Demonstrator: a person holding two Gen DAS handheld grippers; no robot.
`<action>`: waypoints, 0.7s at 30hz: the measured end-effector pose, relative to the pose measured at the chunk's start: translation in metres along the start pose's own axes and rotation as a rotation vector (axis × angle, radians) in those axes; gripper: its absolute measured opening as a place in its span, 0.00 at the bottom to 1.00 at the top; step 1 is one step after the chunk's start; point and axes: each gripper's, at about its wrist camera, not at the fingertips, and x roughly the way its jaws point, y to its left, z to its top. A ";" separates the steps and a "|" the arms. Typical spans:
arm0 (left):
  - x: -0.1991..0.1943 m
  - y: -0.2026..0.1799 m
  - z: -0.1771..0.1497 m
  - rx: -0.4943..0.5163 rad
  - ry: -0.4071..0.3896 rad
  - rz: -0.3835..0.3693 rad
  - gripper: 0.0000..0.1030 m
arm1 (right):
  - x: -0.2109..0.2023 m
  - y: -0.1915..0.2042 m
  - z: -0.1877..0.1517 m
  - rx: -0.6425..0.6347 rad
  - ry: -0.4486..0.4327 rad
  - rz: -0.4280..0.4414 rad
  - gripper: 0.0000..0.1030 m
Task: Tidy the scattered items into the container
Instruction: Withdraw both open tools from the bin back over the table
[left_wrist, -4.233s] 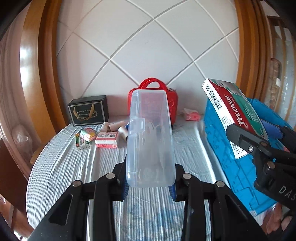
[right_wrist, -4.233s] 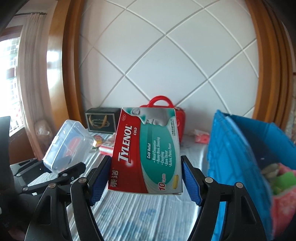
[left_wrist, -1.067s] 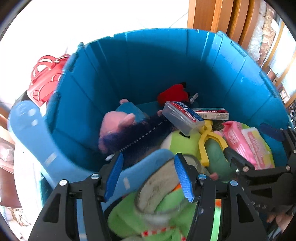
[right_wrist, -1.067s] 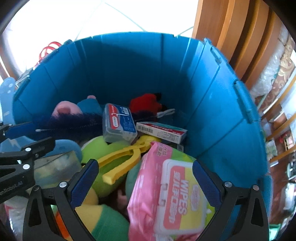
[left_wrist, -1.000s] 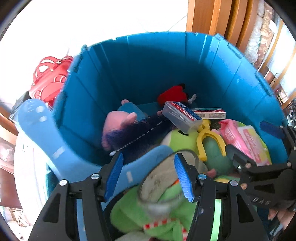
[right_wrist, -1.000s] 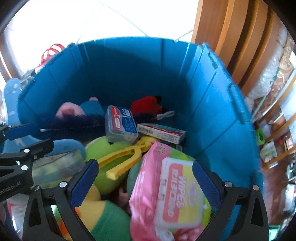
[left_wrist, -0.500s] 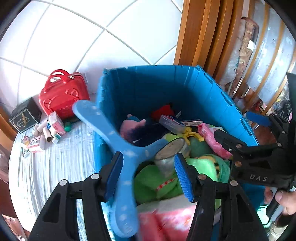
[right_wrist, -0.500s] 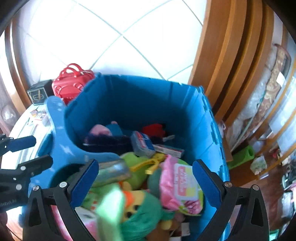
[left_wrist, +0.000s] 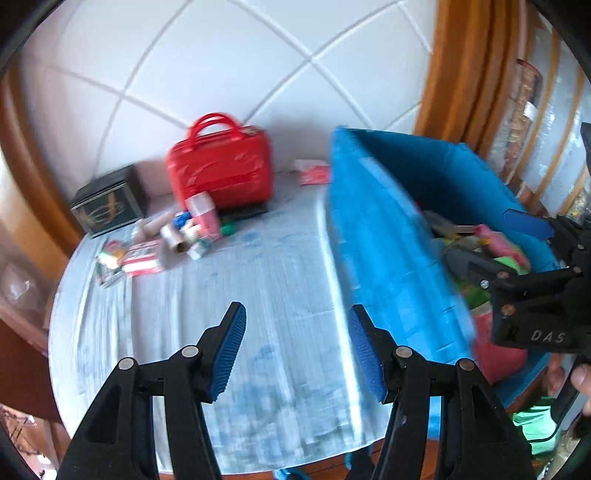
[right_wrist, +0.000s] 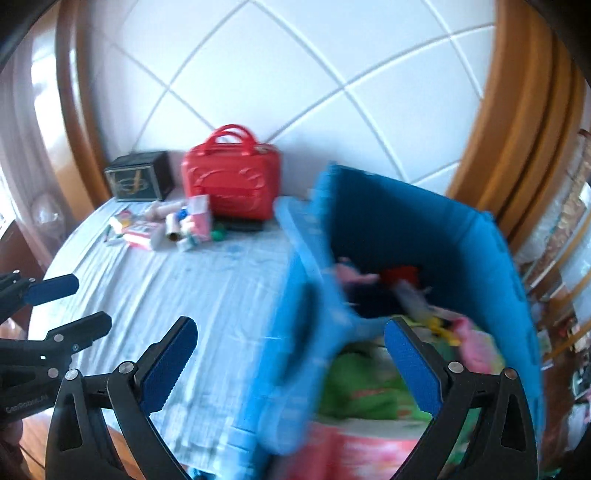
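Both grippers have pulled back out of the bin since half a second ago; cameras now look across the table instead of down into the load.

Left wrist view: left gripper (left_wrist: 297, 345) is spread wide, nothing between the pads, hanging over bare tablecloth (left_wrist: 229, 295). Blue container (left_wrist: 391, 254) sits just to its right at the table's edge, already packed; contents are blurred. Remaining scattered items (left_wrist: 177, 236) cluster at the far side, in front of the red case (left_wrist: 221, 173) and beside the black box (left_wrist: 107, 205): small rolls, a pink pack, flat cartons. They sit well apart from the bin, so each needs a carry. My read: the left is aimed at that pile for the next pickup. Right gripper (left_wrist: 517, 251) shows at the right edge over the bin, with "DAS" legible on its body.

Right wrist view: right gripper (right_wrist: 288, 363) also spread, empty, straddling the container's (right_wrist: 424, 229) near rim. Pale blue boomerang-shaped piece (right_wrist: 321, 295) leans out over the rim, likely too long to lie flat inside. Left gripper (right_wrist: 55, 306) visible at the left edge; its body lettering is too small to read. Same scattered items (right_wrist: 173, 221) against the red case (right_wrist: 231, 181), black box (right_wrist: 138, 177) beside it. Box has a gold emblem, no readable text. Motion blur kills the other labels.
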 end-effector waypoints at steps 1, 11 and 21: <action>0.000 0.020 -0.004 -0.020 0.008 0.015 0.55 | 0.003 0.012 0.003 -0.005 0.002 0.012 1.00; 0.011 0.135 -0.012 -0.180 0.031 0.130 0.55 | 0.059 0.120 0.040 -0.131 0.048 0.131 1.00; 0.025 0.196 0.001 -0.282 0.046 0.215 0.55 | 0.118 0.175 0.084 -0.224 0.063 0.248 1.00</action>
